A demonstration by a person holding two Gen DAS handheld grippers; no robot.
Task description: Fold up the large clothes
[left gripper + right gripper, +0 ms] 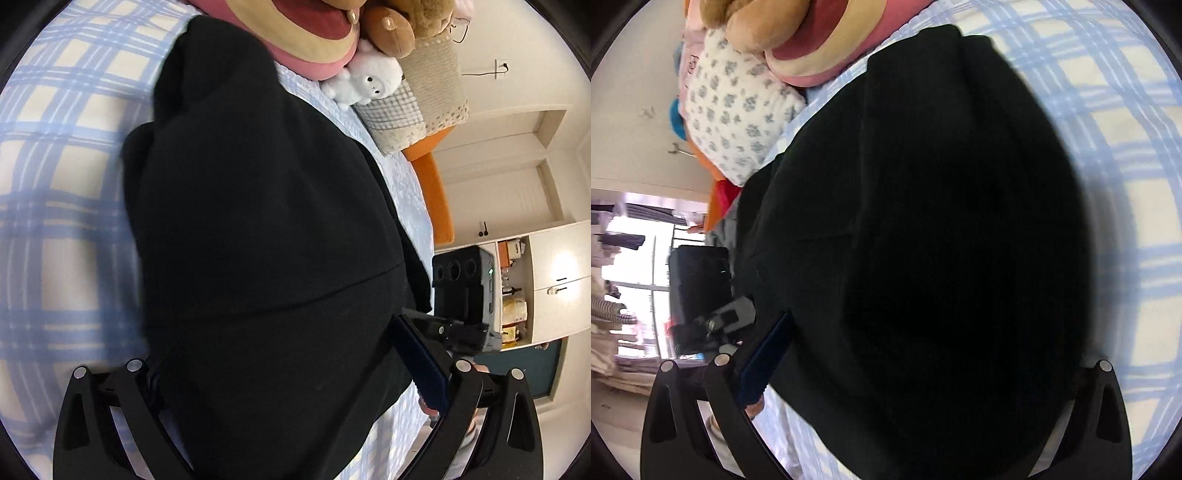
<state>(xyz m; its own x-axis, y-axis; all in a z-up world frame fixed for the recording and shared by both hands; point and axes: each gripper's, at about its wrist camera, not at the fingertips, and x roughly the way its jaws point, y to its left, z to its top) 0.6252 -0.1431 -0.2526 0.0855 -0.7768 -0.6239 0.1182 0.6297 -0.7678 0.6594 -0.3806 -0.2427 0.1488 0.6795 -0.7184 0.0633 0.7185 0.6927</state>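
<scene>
A large black garment (258, 221) lies spread on a bed with a blue plaid cover (66, 177). A seam runs across the garment near my left gripper (273, 343). That gripper's jaws stand wide apart, open, with the garment's near edge bunched between them. Its blue pad (421, 369) shows on the right; cloth hides the left pad. In the right wrist view the same garment (942, 221) fills the middle. My right gripper (934, 336) is open wide around the cloth, its right finger hidden behind it. The right gripper's black housing (461, 291) shows beside the left one.
Cushions and plush toys pile at the far end of the bed: a round pink-and-tan cushion (314, 40), a white plush sheep (369, 81), a floral pillow (738, 110). An orange bed frame (432, 192) edges the mattress. White cupboards (554, 280) and a bright window (635, 258) lie beyond.
</scene>
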